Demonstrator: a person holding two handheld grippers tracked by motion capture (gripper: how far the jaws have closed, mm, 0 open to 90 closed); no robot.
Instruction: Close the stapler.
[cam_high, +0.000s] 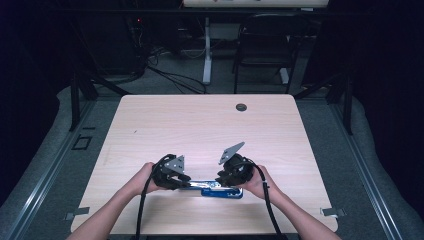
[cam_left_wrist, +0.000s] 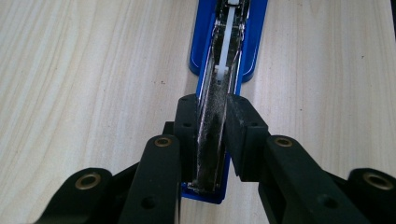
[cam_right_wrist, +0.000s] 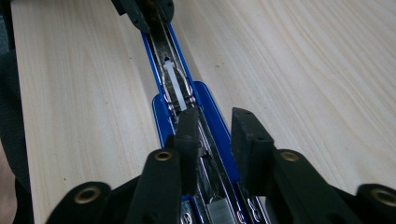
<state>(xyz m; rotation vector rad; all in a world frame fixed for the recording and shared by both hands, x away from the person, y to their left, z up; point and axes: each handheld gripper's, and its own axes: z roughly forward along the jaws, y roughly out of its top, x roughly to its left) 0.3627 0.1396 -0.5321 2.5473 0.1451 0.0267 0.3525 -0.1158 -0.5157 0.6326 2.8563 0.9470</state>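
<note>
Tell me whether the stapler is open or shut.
Open: the blue stapler lies flat on the table, its metal staple channel exposed, the left gripper clamped on that channel.

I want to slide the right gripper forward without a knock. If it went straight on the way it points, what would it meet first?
Probably the left gripper: it sits at the far end of the blue stapler that the right gripper straddles, though depth is hard to judge.

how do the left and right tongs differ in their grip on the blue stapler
The left tongs are shut on the stapler, jaws pressing its metal rail. The right tongs straddle its other end with a visible gap at one jaw. Both point along its length from opposite ends.
</note>
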